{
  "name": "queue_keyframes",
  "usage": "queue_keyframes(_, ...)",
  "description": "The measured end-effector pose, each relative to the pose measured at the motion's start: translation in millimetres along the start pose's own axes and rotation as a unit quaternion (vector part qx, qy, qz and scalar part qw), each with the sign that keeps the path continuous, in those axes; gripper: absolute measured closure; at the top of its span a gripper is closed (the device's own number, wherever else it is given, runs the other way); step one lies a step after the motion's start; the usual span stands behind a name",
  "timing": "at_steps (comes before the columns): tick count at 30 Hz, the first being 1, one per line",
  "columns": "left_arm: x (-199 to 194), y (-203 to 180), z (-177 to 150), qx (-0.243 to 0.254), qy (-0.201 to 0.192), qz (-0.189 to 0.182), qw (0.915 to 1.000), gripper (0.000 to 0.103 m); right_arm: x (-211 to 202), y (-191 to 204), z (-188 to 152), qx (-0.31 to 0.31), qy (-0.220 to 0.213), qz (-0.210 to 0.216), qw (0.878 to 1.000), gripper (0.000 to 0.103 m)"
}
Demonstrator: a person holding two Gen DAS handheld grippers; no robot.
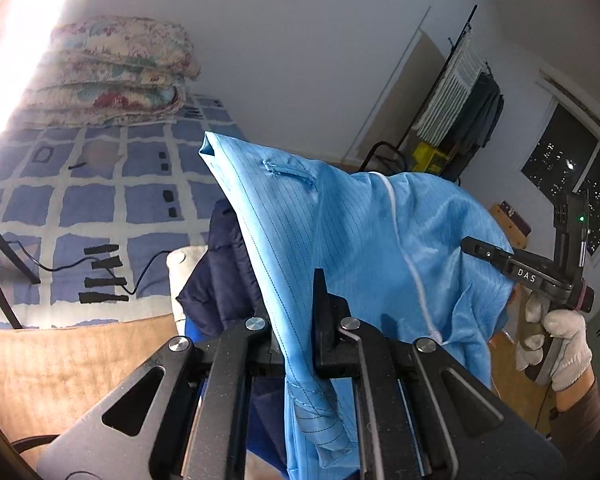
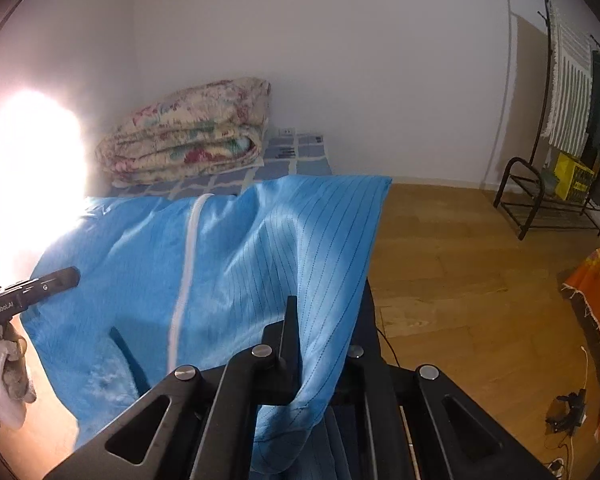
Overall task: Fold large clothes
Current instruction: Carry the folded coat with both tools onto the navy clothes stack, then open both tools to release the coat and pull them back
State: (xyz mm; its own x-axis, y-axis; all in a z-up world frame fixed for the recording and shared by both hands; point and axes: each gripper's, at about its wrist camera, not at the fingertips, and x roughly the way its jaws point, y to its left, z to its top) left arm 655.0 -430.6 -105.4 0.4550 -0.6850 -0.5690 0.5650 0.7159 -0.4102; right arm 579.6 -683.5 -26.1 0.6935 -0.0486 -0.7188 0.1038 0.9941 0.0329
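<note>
Your left hand-held gripper (image 1: 296, 320) is clamped on an edge of the light blue pinstriped garment (image 1: 340, 232), its jaws pinched tight with the cloth running between them and hanging down below the fingers. Your right hand-held gripper (image 2: 320, 344) is likewise closed on another edge of the same garment (image 2: 228, 264), the fabric bunched between its jaws and spilling over the near side.

The garment is stretched in the air between your two grippers (a white zipper line (image 2: 184, 272) runs down its middle), raised over the near end of the bed (image 1: 100, 184). In the left wrist view one corner of it peaks upward, with a small sewn loop (image 1: 288, 170) near that corner. Beneath the garment a dark navy piece of clothing (image 1: 220, 280) lies on the bed's near edge.

Your white-gloved right hand (image 1: 556, 340) shows at the right of the left wrist view. A folded floral quilt (image 2: 192, 136) sits at the far end of the bed on the blue checked bedspread (image 1: 148, 200). A black rack (image 2: 556, 200) with hanging towels stands against the wall over the wooden floor (image 2: 460, 280).
</note>
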Motion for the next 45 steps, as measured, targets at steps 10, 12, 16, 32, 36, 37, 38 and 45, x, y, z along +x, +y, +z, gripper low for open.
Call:
queue_keyframes(10, 12.5, -10.3, -11.9, 0.041, 0.006, 0.034, 0.9986, 0.097, 35.4, -18.2, -8.1, 0.004, 0.028, -0.019, 0.999, 0.093)
queue_keyframes(12, 13.2, -9.6, -13.5, 0.038, 0.005, 0.037, 0.9986, 0.095, 37.8, -22.4, -10.5, 0.011, 0.027, -0.034, 0.999, 0.087)
queue_keyframes(16, 14.5, -6.4, -16.7, 0.039, 0.011, 0.046, 0.9981, 0.087, 42.3, -27.9, -16.2, 0.015, 0.036, -0.084, 0.996, 0.074)
queue_keyframes(32, -63.9, -5.7, -43.6, 0.034, -0.003, 0.086, 0.9957, 0.054, -12.4, -14.2, -42.7, 0.03, 0.006, -0.157, 0.987, 0.035)
queue_keyframes(36, -117.8, -17.2, -49.3, 0.038, -0.014, 0.096, 0.9945, 0.054, -54.8, -1.9, -46.5, 0.047, -0.014, -0.147, 0.988, 0.034)
queue_keyframes(37, -139.3, -21.6, -50.8, 0.036, -0.021, 0.095, 0.9946, 0.054, -68.0, 3.2, -48.1, 0.047, -0.017, -0.142, 0.989, 0.034)
queue_keyframes(38, -161.6, -27.0, -52.5, 0.035, -0.029, 0.094, 0.9945, 0.054, -86.4, 11.3, -49.7, 0.044, -0.023, -0.139, 0.989, 0.034)
queue_keyframes(45, -288.8, -67.7, -75.4, 0.063, -0.072, 0.11, 0.9893, 0.047, -204.8, 65.1, -60.2, 0.045, -0.065, -0.109, 0.991, 0.027)
